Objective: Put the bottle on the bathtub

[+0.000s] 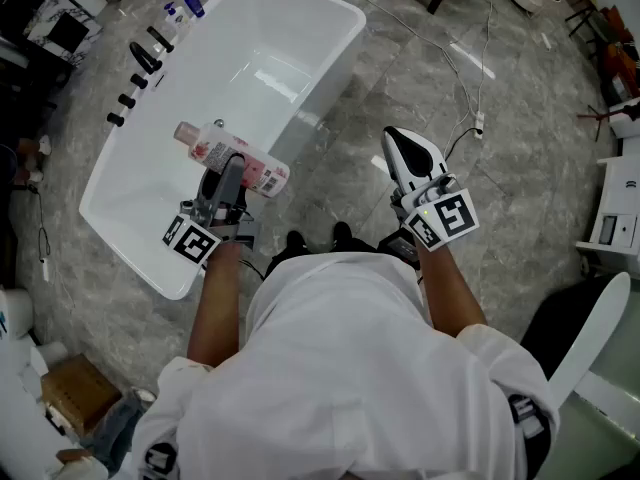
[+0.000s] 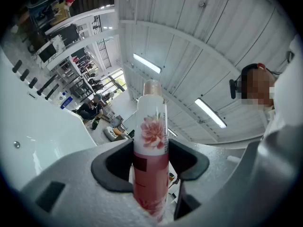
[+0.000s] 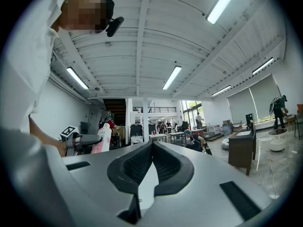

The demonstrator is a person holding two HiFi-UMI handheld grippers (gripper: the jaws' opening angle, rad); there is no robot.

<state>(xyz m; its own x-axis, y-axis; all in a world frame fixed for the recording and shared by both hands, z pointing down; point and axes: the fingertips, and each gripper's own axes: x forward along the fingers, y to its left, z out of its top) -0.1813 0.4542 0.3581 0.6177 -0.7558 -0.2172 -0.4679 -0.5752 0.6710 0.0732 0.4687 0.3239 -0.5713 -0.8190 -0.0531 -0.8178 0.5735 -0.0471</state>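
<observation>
Left gripper [image 2: 150, 161]: jaws are closed on the bottle [image 2: 152, 126], with the pads pressed against both sides of its pink body. The cap end is pointed away from the fingers. In the head view the bottle is held crosswise over the bathtub [image 1: 290, 38], across the long rim nearest the gripper; contact with the rim cannot be determined.

Beyond the fingers, on the opposite rim, a row of black tap fittings [image 1: 138, 68] is noted, well apart from the bottle. Two small containers [image 1: 185, 8] are seen at that rim's far end. Nothing is seen on the rim under the bottle.

Right gripper [image 3: 150, 148]: jaw tips are brought together, with nothing between them. It is held over the marble floor [image 1: 340, 178], apart from the tub. Cables [image 1: 470, 118] are noted on the floor past its tips.
</observation>
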